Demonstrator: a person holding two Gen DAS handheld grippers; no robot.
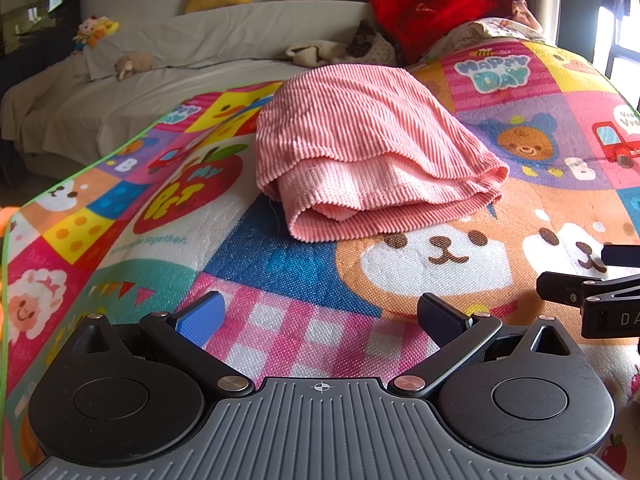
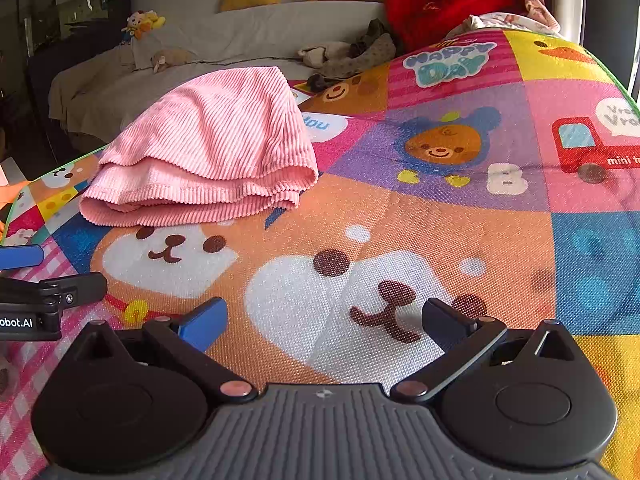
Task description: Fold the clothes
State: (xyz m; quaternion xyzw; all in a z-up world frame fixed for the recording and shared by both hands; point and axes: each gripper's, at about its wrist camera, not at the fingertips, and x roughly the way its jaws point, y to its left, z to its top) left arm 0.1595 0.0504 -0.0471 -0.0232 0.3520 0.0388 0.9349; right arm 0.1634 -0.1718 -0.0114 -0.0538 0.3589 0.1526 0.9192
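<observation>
Left wrist view: the left gripper (image 1: 320,318) hangs with jaws spread wide and nothing between them, above the patterned mat (image 1: 280,264); the folded pink garment (image 1: 368,152) lies on the mat ahead, apart from the fingers. Right wrist view: the right gripper (image 2: 324,320) is likewise wide apart and empty; the garment (image 2: 208,152) lies ahead to the left, a sofa (image 2: 240,36) behind

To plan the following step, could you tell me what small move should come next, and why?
Probably withdraw both grippers: the pink ribbed garment already lies folded in layers on the play mat, while the left gripper and right gripper are open, empty and short of it.
</observation>
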